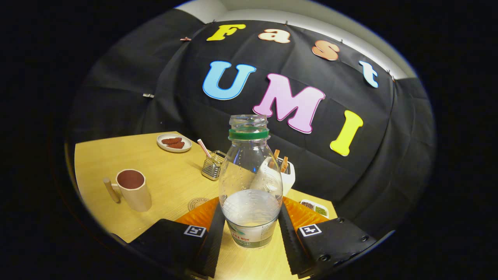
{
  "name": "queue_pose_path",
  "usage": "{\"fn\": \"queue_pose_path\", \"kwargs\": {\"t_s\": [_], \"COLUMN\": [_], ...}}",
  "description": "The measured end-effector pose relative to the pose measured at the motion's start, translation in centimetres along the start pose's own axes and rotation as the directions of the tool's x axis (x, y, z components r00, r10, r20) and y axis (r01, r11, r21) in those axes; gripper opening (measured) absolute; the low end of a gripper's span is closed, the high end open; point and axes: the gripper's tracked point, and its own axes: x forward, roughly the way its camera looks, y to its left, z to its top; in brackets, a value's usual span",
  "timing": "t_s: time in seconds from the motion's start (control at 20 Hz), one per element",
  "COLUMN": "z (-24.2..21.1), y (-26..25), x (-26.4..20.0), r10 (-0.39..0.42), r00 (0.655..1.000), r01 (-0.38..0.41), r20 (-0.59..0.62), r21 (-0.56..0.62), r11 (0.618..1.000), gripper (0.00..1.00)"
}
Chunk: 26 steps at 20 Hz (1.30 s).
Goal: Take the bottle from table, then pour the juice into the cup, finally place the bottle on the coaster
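Gripper view: the gripper (251,233) holds the bottle (251,182) between its two fingers (212,237), whose ribbed black pads press on the bottle's lower sides, one on each flank, so the jaws are closed on it at about the bottle's own width. The bottle stands upright, its cap off and the mouth open above a green ring (248,134) at the neck. It is clear plastic, with pale liquid filling roughly the lower third and a label around the base. Whether its bottom rests on the table (163,182) or hangs just above it cannot be told.

The cup (133,189), tan with a handle on its side and a dark inside, stands on the table well to the left of the fingers. The coaster (197,203), a round disc, lies flat just beyond the left finger, partly hidden by it, between cup and bottle. Farther back sit a wire holder (213,166) with a striped straw, and a small plate (174,142) with reddish pieces. Behind the bottle stands a white holder (286,177); a small dish (316,208) lies beyond the right finger.
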Motion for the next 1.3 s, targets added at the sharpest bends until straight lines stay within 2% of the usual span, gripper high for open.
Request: {"fn": "queue_pose_path", "kwargs": {"t_s": [0.1, 0.3, 0.55, 0.7, 1.05, 1.3], "z": [0.8, 1.2, 1.1, 1.3, 0.4, -0.8], "y": [0.8, 3.0, 5.8, 6.9, 7.8, 9.0], "x": [0.2, 0.4, 1.2, 1.6, 2.9, 3.3], "r10": [-0.002, 0.011, 0.011, 0.013, 0.011, 0.032], "r00": [1.0, 1.0, 0.999, 0.999, 0.998, 0.997], "r01": [0.002, -0.013, -0.026, -0.031, -0.043, -0.072], "r20": [0.001, -0.011, -0.043, -0.042, -0.065, -0.074], "r21": [-0.102, -0.229, -0.368, -0.457, -0.52, -0.637], "r11": [0.995, 0.973, 0.929, 0.889, 0.853, 0.767], "gripper": [0.71, 0.71, 0.71, 0.71, 0.71, 0.71]}}
